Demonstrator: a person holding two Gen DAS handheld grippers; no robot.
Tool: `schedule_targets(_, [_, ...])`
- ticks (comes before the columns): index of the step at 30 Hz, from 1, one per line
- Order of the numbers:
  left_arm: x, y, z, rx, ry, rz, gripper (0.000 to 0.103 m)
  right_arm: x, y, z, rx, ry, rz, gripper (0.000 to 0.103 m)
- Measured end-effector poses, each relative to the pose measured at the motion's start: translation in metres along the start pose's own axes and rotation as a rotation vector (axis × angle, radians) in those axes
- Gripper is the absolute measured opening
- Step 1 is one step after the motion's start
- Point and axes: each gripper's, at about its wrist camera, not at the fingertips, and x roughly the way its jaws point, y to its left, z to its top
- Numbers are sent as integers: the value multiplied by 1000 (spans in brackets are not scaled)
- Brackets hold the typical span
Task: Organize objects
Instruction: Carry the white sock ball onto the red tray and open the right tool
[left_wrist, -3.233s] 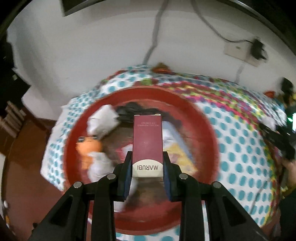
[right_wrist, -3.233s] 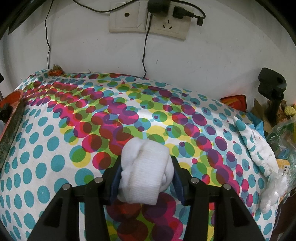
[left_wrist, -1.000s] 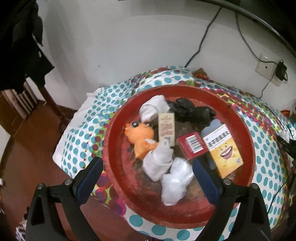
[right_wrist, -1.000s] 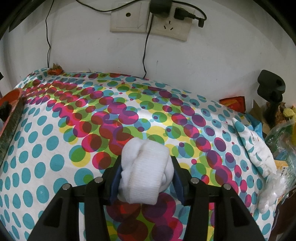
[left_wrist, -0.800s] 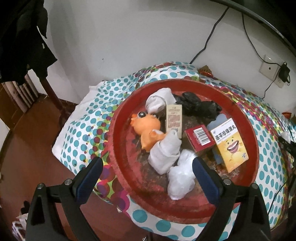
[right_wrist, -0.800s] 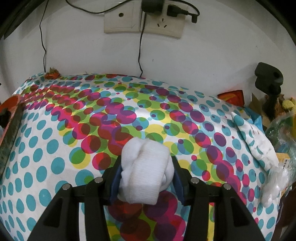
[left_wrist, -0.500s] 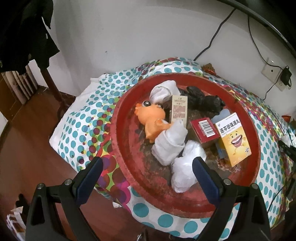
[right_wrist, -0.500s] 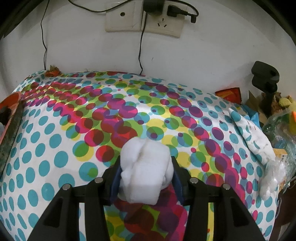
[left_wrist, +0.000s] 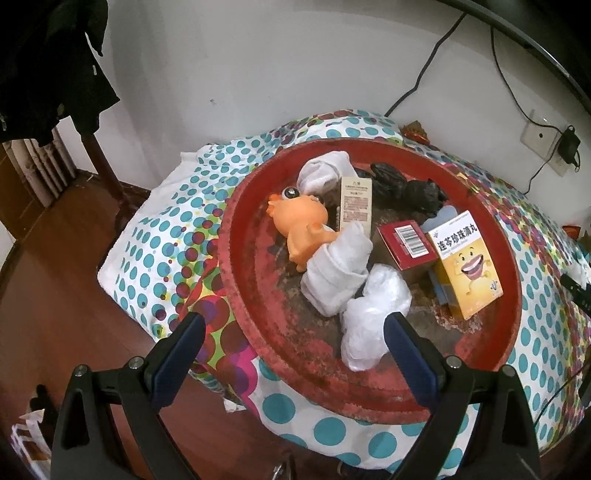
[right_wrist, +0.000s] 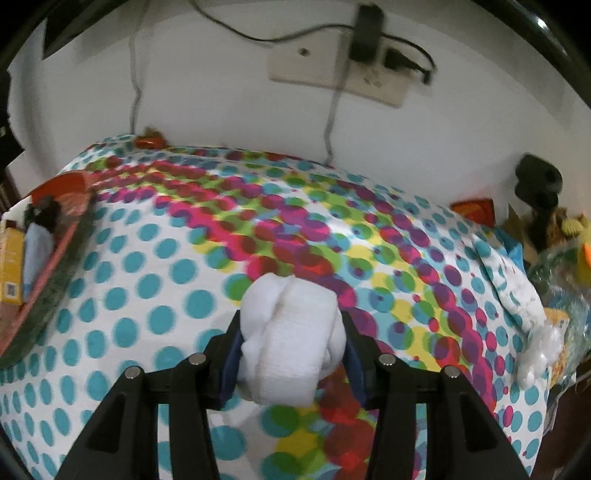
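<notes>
A rolled white sock bundle (right_wrist: 290, 334), judged soft, light and compressible, was clamped across its middle by the right tool (right_wrist: 291, 350) above the spotted table (right_wrist: 155, 295). The left tool (left_wrist: 291, 343) was spread empty, with the round red tray (left_wrist: 236, 266) at twelve o'clock.

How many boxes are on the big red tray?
3: a tan box by the orange toy, a red box mid-tray, a yellow box rightmost. More may hide.

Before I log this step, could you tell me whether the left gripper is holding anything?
No, the left gripper is open and empty, above the near edge of the red tray.
</notes>
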Motion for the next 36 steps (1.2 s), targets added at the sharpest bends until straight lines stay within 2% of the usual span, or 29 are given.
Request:
schedule_targets(8, [-9, -6, -5, 48, -15, -36, 97, -37, 67, 15, -107, -65, 97, 48])
schedule_targets(16, [-15, 2, -9, 24, -26, -43, 97, -58, 133, 22, -188, -81, 191, 48])
schedule_targets(26, [-19, 8, -13, 38, -44, 34, 97, -78, 200, 37, -268, -105, 285, 49])
schedule_targets(33, [-22, 9, -15, 30, -46, 13, 97, -75, 250, 52, -326, -103, 328, 49])
schedule_targets(36, [-22, 8, -16, 37, -44, 45, 97, -74, 271, 59, -350, -105, 340, 49])
